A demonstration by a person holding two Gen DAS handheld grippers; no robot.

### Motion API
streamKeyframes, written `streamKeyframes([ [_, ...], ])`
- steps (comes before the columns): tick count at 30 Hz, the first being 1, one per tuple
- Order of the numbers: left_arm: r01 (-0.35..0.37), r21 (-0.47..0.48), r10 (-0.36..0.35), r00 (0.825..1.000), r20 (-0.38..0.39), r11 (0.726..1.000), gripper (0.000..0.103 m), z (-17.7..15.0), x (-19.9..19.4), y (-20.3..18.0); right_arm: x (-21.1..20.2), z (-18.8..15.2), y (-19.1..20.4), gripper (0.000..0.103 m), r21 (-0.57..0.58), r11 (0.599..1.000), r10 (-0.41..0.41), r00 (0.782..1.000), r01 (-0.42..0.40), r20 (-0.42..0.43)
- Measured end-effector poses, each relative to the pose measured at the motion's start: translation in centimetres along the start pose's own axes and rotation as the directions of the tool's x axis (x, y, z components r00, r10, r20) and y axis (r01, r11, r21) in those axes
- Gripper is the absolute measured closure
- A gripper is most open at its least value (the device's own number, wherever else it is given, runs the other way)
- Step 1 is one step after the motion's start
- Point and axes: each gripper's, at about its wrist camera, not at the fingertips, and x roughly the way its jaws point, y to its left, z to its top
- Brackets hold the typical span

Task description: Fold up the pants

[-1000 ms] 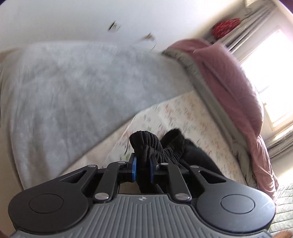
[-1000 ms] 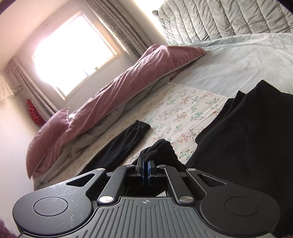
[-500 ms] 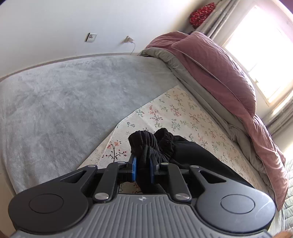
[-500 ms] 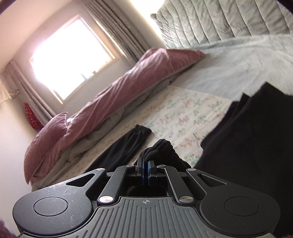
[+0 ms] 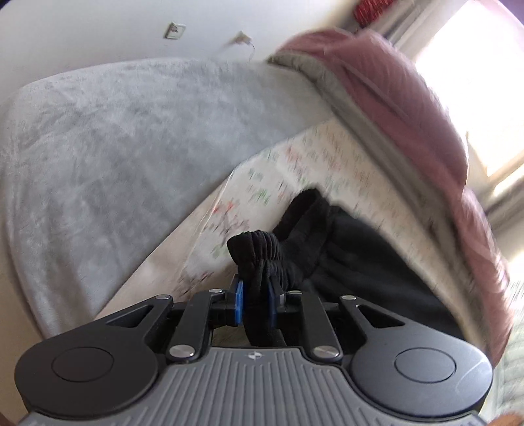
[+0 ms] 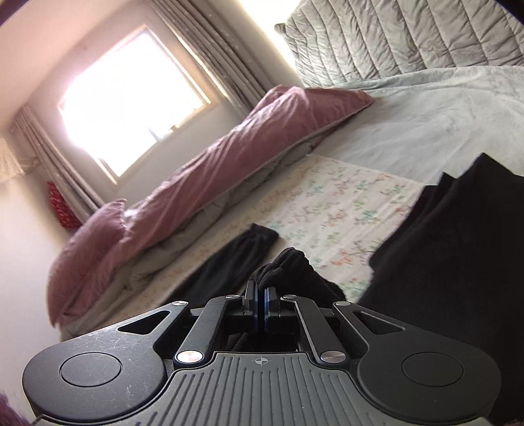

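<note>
Black pants [image 5: 353, 259] lie on a floral sheet [image 5: 294, 170] on the bed. My left gripper [image 5: 255, 303] is shut on a ribbed elastic cuff of the pants [image 5: 258, 249] and holds it above the sheet. My right gripper [image 6: 261, 303] is shut on another bunched end of the pants [image 6: 288, 265]. In the right wrist view one pant leg [image 6: 235, 259] lies flat toward the pink duvet, and a wide black part of the pants [image 6: 458, 249] fills the right side.
A grey fleece blanket [image 5: 131, 131] covers the bed beside the floral sheet [image 6: 344, 203]. A rolled pink duvet [image 6: 209, 170] and pillow [image 6: 88, 236] lie along the window side. A grey quilted cover [image 6: 409, 36] stands at the far end. A wall socket [image 5: 173, 30] is behind.
The left gripper has swung with the cuff, so the view shifted and blurred. The right gripper has lowered slightly toward the sheet. Both stay shut on the pants.
</note>
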Motion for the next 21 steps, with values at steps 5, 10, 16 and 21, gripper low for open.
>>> streamKeyframes([
  [5,0.009,-0.084,-0.003,0.997,0.077,0.996,0.065,3.4,1.1,-4.1,3.4,2.2,2.4,0.100,-0.022,1.000,0.004,1.000,-0.004,0.004],
  [10,-0.060,-0.137,0.074,0.993,0.095,0.989,0.065,7.3,6.0,-9.1,11.2,4.9,4.3,0.100,-0.052,0.998,-0.036,0.998,0.034,-0.054],
  [16,-0.192,-0.169,0.209,0.974,0.089,0.967,0.065,10.6,13.5,-12.8,21.4,7.9,5.8,0.100,-0.032,0.995,-0.093,0.990,0.090,-0.102],
  [21,-0.238,-0.182,0.255,0.964,0.077,0.954,0.064,12.0,18.9,-13.8,30.3,9.7,7.3,0.100,-0.046,0.990,-0.142,0.976,0.136,-0.165],
])
